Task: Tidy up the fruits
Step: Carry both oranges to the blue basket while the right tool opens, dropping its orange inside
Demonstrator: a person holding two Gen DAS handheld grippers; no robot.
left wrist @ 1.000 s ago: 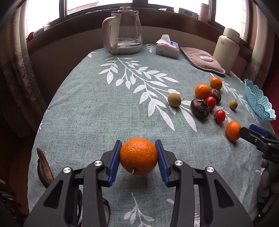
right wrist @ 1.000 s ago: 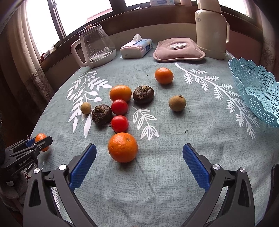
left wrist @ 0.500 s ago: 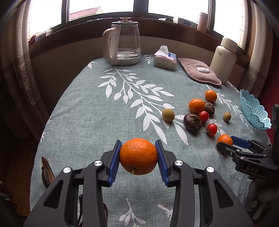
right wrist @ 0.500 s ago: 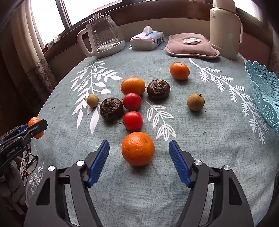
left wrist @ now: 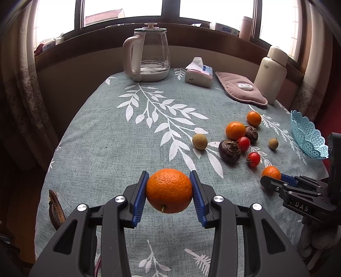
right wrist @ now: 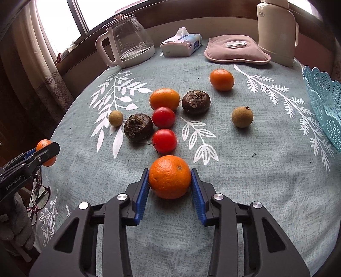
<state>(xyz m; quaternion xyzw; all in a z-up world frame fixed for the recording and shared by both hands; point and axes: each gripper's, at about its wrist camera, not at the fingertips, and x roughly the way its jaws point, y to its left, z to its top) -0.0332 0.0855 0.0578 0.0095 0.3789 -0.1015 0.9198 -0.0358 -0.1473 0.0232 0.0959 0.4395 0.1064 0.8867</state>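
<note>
On the near part of the surface [right wrist: 255, 191], the right tongs [right wrist: 169, 187], wide apart a second earlier, were closing onto an orange [right wrist: 169, 176] resting there, while the left tongs [left wrist: 169, 191] kept another orange [left wrist: 169, 190] clenched aloft, so both fruits looked ready for the blue basket [right wrist: 326, 106] at far right.

Round table [left wrist: 102, 136], grey-green cloth with white leaf print. Windows [left wrist: 119, 10] span 10 to 2 o'clock, bright daylight, dark frames. Dark wooden sill [left wrist: 96, 38] beneath carries small boxes. Patterned curtains [left wrist: 19, 89] hang at 9 and 3 o'clock.
</note>
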